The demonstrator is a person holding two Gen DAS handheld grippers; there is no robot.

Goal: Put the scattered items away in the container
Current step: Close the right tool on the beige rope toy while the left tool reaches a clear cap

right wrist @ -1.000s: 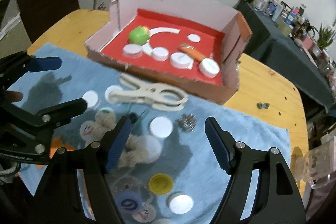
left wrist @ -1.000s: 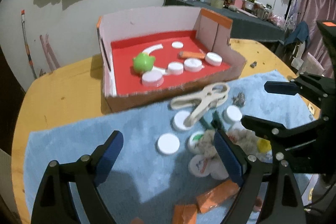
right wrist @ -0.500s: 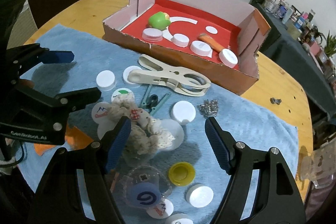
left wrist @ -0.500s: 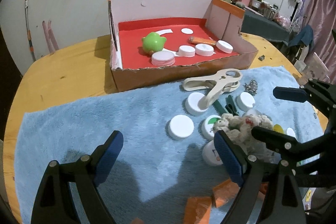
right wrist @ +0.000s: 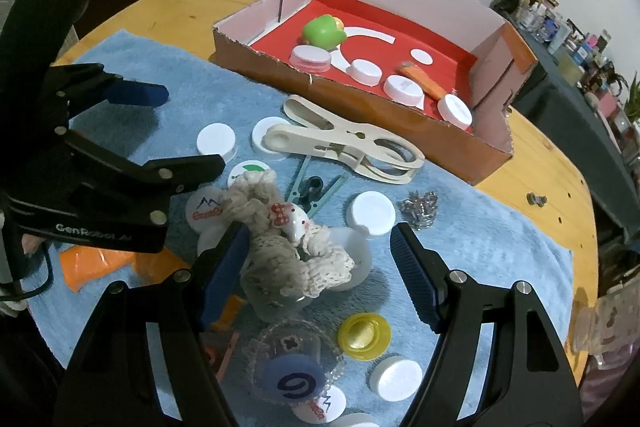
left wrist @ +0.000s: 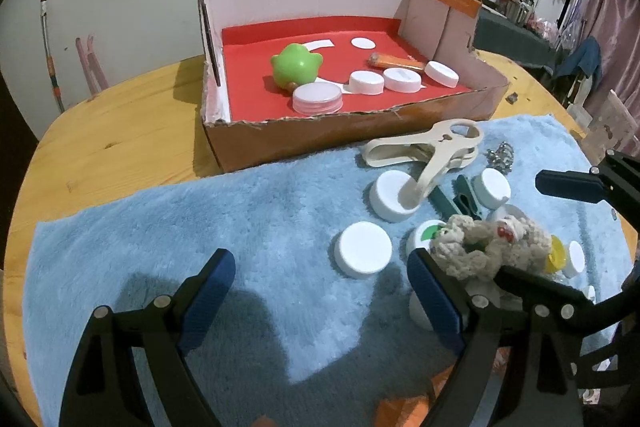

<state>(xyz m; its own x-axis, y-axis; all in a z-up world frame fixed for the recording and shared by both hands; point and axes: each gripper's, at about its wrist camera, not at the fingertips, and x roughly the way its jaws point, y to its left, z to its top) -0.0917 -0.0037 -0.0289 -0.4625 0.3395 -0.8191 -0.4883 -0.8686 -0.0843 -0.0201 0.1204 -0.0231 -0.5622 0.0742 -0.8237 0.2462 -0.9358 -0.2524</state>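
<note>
A cardboard box (left wrist: 312,143) with a red floor stands behind a blue towel (left wrist: 160,247) and holds a green toy (left wrist: 296,65) and several white caps. Loose on the towel are white caps, a big cream clothes peg (right wrist: 348,143) and a beige crochet scrunchie (right wrist: 288,239). My left gripper (left wrist: 320,291) is open just above the towel, and a white cap (left wrist: 363,254) lies right ahead of its gap. My right gripper (right wrist: 320,267) is open around the scrunchie, whose left side lies close to the left pad. Each gripper shows in the other's view: right gripper (left wrist: 560,235), left gripper (right wrist: 172,131).
A small teal peg (right wrist: 312,187), a metal chain (right wrist: 420,207), a yellow cap (right wrist: 364,335), a clear dish with a blue disc (right wrist: 294,363) and orange packets (right wrist: 92,263) lie on the towel. The round wooden table (left wrist: 120,131) shows left of the box.
Both grippers have sunk toward the towel, so the caps and the scrunchie look nearer. Neither has taken hold of anything, and the jaws keep the same width.
</note>
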